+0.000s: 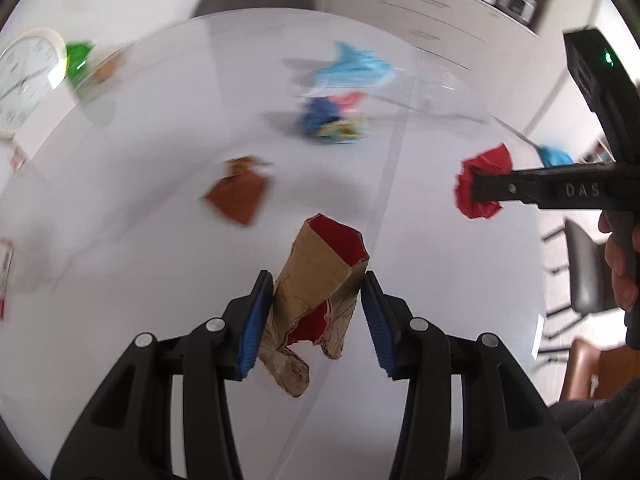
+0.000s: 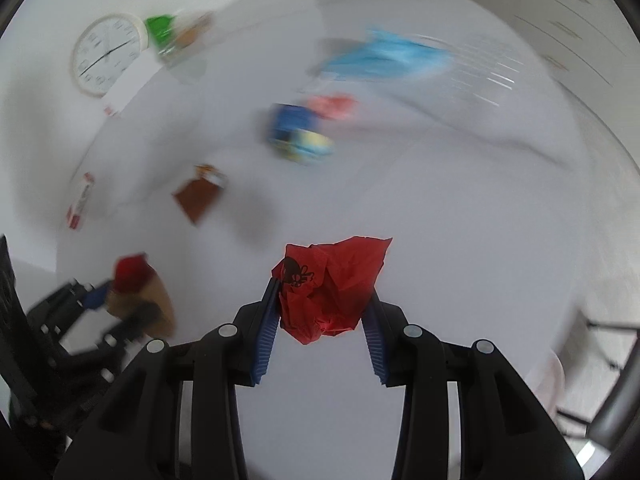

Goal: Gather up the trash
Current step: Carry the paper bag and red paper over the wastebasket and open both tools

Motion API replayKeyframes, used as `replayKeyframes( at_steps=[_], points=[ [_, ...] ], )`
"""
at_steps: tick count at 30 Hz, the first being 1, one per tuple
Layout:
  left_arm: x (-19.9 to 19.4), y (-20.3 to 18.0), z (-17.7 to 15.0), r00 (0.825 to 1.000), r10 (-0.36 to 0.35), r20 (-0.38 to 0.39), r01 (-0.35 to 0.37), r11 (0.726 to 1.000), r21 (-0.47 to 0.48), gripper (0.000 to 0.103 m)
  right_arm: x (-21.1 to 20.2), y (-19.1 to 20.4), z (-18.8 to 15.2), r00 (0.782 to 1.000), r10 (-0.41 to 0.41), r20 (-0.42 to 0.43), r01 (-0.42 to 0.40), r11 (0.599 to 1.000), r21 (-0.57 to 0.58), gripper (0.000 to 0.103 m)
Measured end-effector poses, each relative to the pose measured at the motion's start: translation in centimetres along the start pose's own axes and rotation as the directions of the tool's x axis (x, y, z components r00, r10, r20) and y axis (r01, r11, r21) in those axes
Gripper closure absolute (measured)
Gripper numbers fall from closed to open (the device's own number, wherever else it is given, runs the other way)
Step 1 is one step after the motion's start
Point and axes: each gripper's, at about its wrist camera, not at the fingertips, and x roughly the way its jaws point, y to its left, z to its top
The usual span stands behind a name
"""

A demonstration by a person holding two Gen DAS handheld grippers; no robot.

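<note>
— What is seen at the left edge of the white table (image 1: pixel 140 320)?

— A white wall clock (image 1: pixel 26 80) is seen overhanging the far left edge, with a green wrapper (image 1: pixel 78 60) just beside it. Further in, a brown packet (image 1: pixel 238 194) is laid flat on the surface; its print is too blurred to be read.

— And what is held by the left gripper (image 1: pixel 318 300)?

— A crumpled brown paper cup (image 1: pixel 320 288) with a red lining is pinched between the two blue pads (image 1: pixel 254 320). The jaws are set partly closed, only as wide as the flattened cup, and both pads are pressed against its sides. The cup is held above the near part of the table, its open mouth pointed away.

— What is found toward the middle?

— A blurred heap of blue, pink and yellow wrappers (image 1: pixel 332 116) is seen near the centre, and a light blue bag (image 1: pixel 352 66) lies just behind it, toward the far edge.

— And on the right?

— A crumpled red paper (image 2: pixel 332 284), printed with a small black figure, is clamped by the right gripper (image 2: pixel 324 308). Its blue pads (image 2: pixel 268 328) are drawn in until the wad is squeezed at both sides. The paper is held off the surface over the right half of the table, well apart from the cup. The right gripper's handle is grasped by a hand (image 1: pixel 620 264) at the right edge of the left wrist view.
</note>
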Motion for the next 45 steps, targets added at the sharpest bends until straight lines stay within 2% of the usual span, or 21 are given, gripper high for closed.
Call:
replayKeyframes(
  at_steps=[3,7,11,16,19,21,23,27,31,32,33,34,36,37,40,44,45],
  points=[
    [0.0,-3.8,1.0,0.999,-0.053,-0.002,0.053,0.996,0.074,0.058,-2.2,-5.6,-3.7,0.997,-0.082,-0.005,0.082,0.994,0.079,0.063],
    [0.0,-9.3,2.5,0.992,-0.126,-0.004,0.125,0.981,0.149,0.058,-3.8,-12.6,-8.4,0.983,-0.179,-0.045,0.185,0.966,0.180,0.063],
    [0.3,-15.3,3.7,0.983,-0.184,-0.017,0.183,0.954,0.235,0.058,-3.8,-18.0,-12.3,0.974,-0.215,-0.077,0.227,0.937,0.266,0.062],
    [1.1,-21.6,5.0,0.972,-0.228,-0.055,0.234,0.917,0.323,0.058,-2.9,-21.1,-14.7,0.975,-0.203,-0.093,0.222,0.922,0.318,0.060],
    [1.6,-24.4,5.3,0.964,-0.258,-0.073,0.266,0.896,0.354,0.058,-2.3,-22.6,-15.9,0.966,-0.224,-0.128,0.253,0.919,0.303,0.048],
    [1.9,-26.1,5.4,0.959,-0.270,-0.087,0.283,0.884,0.371,0.058,-2.3,-23.3,-16.4,0.954,-0.260,-0.146,0.294,0.907,0.302,0.016],
    [2.3,-27.7,5.4,0.953,-0.282,-0.109,0.302,0.871,0.388,0.058,-3.6,-24.3,-17.3,0.934,-0.330,-0.135,0.356,0.881,0.312,0.004],
    [3.3,-31.2,4.9,0.943,-0.293,-0.159,0.334,0.834,0.440,0.058,-5.4,-26.5,-18.4,0.917,-0.376,-0.129,0.397,0.843,0.363,0.003],
    [4.9,-34.4,4.5,0.920,-0.316,-0.233,0.391,0.791,0.471,0.058,-7.4,-29.5,-20.3,0.919,-0.374,-0.122,0.387,0.803,0.454,0.002],
    [5.4,-35.2,4.2,0.912,-0.321,-0.255,0.408,0.778,0.477,0.054,-8.0,-30.3,-20.9,0.922,-0.369,-0.118,0.378,0.790,0.483,0.002],
    [6.2,-36.3,3.9,0.894,-0.333,-0.301,0.444,0.756,0.481,0.045,-8.2,-30.6,-21.1,0.923,-0.367,-0.116,0.374,0.781,0.500,0.002],
    [6.7,-37.0,3.5,0.880,-0.338,-0.333,0.467,0.742,0.481,0.031,-8.5,-30.9,-21.4,0.924,-0.365,-0.115,0.370,0.773,0.516,0.003],
    [8.1,-38.2,2.5,0.865,-0.323,-0.385,0.486,0.729,0.481,0.018,-9.0,-31.6,-22.2,0.926,-0.361,-0.112,0.360,0.755,0.548,0.003],
    [9.1,-39.1,1.8,0.860,-0.299,-0.414,0.487,0.725,0.488,0.018,-9.1,-31.9,-22.5,0.927,-0.358,-0.111,0.357,0.750,0.557,0.003],
    [10.4,-40.1,1.0,0.870,-0.230,-0.436,0.447,0.739,0.504,0.018,-9.2,-32.2,-23.0,0.927,-0.358,-0.116,0.358,0.743,0.566,0.002],
    [9.0,-39.5,1.7,0.889,-0.242,-0.389,0.419,0.775,0.473,0.017,-9.3,-31.6,-23.0,0.932,-0.347,-0.106,0.344,0.749,0.567,0.002],
    [8.4,-39.0,2.2,0.898,-0.243,-0.368,0.404,0.787,0.467,0.013,-9.4,-31.4,-22.8,0.934,-0.344,-0.099,0.338,0.755,0.563,0.002]
  ],
)
